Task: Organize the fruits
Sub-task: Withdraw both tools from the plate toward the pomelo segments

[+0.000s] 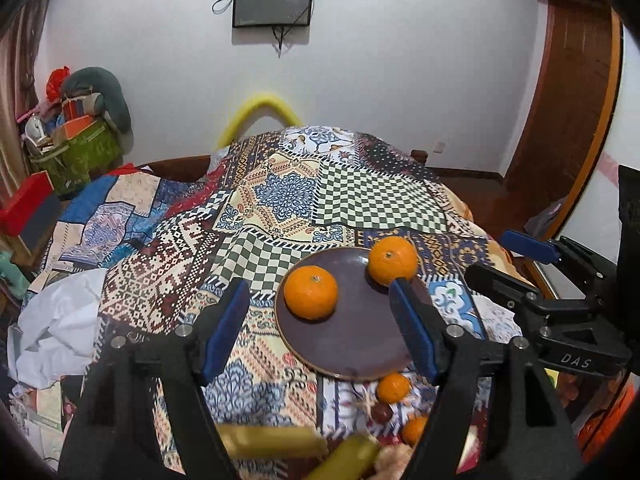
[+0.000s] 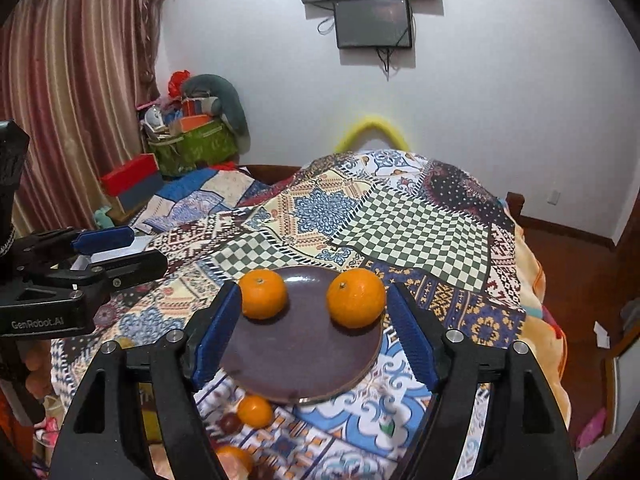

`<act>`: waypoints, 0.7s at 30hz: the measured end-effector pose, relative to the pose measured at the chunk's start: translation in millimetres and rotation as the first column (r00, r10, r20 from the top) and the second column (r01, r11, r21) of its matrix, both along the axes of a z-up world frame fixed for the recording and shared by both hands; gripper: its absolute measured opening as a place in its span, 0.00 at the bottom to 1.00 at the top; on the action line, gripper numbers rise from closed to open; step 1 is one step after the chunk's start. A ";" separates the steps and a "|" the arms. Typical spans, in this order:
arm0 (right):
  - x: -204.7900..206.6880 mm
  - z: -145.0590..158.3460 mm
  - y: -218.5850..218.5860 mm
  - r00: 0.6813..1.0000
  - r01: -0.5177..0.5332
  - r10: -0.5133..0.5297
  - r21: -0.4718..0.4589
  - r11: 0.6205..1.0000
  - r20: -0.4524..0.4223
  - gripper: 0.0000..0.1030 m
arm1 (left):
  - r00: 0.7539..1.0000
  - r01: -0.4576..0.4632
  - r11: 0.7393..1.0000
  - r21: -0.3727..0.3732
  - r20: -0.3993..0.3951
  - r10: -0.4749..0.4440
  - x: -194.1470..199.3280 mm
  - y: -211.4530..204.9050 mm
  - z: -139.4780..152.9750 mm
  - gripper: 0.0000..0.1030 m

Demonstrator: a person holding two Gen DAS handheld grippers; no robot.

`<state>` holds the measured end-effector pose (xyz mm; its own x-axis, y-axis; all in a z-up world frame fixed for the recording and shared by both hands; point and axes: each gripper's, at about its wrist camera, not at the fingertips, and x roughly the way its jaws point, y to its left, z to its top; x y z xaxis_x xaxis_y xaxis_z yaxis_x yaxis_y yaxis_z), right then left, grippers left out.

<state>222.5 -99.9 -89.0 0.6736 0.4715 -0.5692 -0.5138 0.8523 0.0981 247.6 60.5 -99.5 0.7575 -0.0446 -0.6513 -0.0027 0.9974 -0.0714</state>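
Observation:
A dark purple plate lies on a patchwork cloth. Two oranges sit on it: one at its left, one at its far right rim. A smaller orange and a dark round fruit lie on the cloth just in front of the plate. Another orange and yellow-green fruits lie nearer. My left gripper is open and empty above the plate. My right gripper is open and empty above the plate, and shows at the right of the left wrist view.
The patchwork cloth covers a bed that rises toward a white wall. A pile of boxes and bags stands at the back left by a curtain. White crumpled fabric lies at the left. A wooden floor is at the right.

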 end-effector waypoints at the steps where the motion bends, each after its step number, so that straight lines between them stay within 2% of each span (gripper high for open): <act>1: -4.0 0.4 -1.1 1.000 0.000 0.000 0.000 1.000 0.003 0.71 | 1.000 0.001 1.000 0.001 0.003 -0.001 -4.9 -1.2 1.1 0.72; 10: -43.8 -7.7 -19.9 1.000 0.001 -0.001 -0.013 1.000 -0.020 0.72 | 1.000 0.006 1.000 0.029 -0.016 -0.006 -50.6 -13.6 -5.6 0.77; 17: -71.1 -24.8 -32.1 0.998 -0.002 -0.001 -0.046 0.999 -0.062 0.72 | 0.996 0.014 1.000 0.019 -0.083 -0.012 -75.6 -20.6 -29.1 0.77; 21: -84.8 -40.5 -34.0 0.995 -0.021 0.013 -0.077 0.997 -0.100 0.72 | 0.992 0.019 1.000 -0.016 -0.124 -0.020 -87.4 -24.9 -44.8 0.77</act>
